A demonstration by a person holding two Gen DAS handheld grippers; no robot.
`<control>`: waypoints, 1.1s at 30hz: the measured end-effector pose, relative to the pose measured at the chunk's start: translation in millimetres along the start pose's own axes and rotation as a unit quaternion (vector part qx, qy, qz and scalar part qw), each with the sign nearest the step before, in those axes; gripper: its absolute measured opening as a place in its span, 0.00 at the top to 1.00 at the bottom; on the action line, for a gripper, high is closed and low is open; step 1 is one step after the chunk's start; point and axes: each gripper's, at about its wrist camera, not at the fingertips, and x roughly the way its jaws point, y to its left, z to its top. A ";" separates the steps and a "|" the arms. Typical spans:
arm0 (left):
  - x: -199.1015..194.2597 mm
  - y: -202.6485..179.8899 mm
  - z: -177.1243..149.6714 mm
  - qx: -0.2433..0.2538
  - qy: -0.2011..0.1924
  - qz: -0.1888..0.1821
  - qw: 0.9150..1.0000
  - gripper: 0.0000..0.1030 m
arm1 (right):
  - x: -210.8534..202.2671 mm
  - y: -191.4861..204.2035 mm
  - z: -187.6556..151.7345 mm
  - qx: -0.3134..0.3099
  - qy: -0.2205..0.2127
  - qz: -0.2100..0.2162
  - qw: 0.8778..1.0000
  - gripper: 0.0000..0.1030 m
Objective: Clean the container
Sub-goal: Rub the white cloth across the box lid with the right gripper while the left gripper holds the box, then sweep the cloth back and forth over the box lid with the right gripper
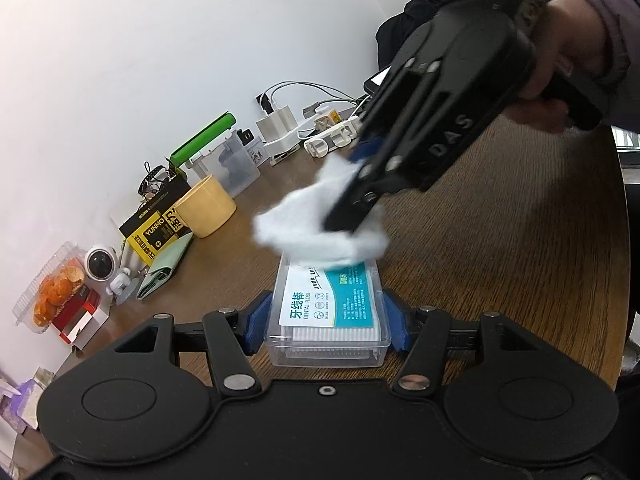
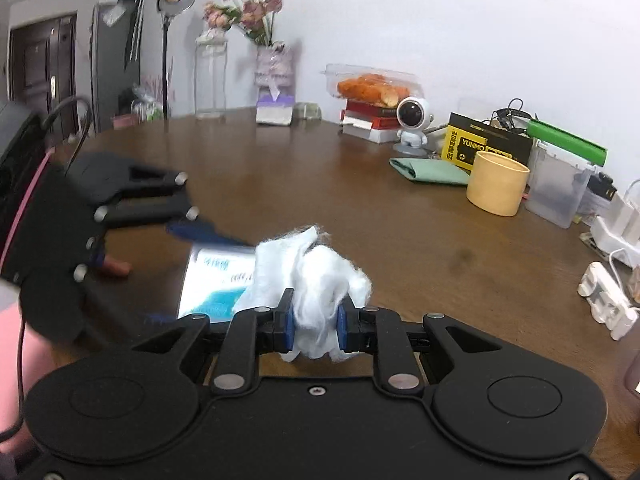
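A clear plastic dental floss box (image 1: 329, 312) with a white and teal label lies flat on the brown table. My left gripper (image 1: 327, 318) is shut on it, one blue pad against each long side. My right gripper (image 2: 316, 328) is shut on a crumpled white tissue (image 2: 320, 276). In the left wrist view the right gripper (image 1: 362, 216) comes in from the upper right and presses the tissue (image 1: 320, 228) onto the far end of the box lid. In the right wrist view the box (image 2: 218, 280) shows left of the tissue, blurred, with the left gripper's fingers (image 2: 208, 234) around it.
Along the wall stand a tan cylindrical cup (image 1: 206, 206), a yellow and black box (image 1: 158, 226), a folded green cloth (image 1: 164, 270), a small astronaut figure (image 1: 106, 270), a clear tub with a green lid (image 1: 228, 160), and chargers with a power strip (image 1: 332, 138). A flower vase (image 2: 274, 68) stands at the far edge.
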 end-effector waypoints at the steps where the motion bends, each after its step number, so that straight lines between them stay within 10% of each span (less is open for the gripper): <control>1: 0.0 -0.3 0.0 -0.001 0.000 0.000 1.000 0.44 | 2.1 3.5 1.2 -0.002 -0.002 0.010 1.000 0.80; 7: 0.8 -0.7 -0.1 0.001 0.000 0.001 1.000 0.44 | -1.4 34.8 -1.3 -0.045 0.003 0.073 0.996 0.80; 14: -3.6 -12.2 -1.3 0.006 -0.001 0.004 1.000 0.44 | -4.8 -1.0 -3.2 -0.014 0.016 -0.016 1.000 0.80; 23: -7.1 -14.6 -1.1 0.004 -0.001 0.003 1.000 0.44 | -4.5 36.5 1.2 -0.051 0.007 0.065 0.997 0.80; 33: -11.4 -17.0 -1.2 0.003 -0.002 0.001 1.000 0.44 | -1.7 5.2 1.2 -0.017 0.009 0.000 1.000 0.80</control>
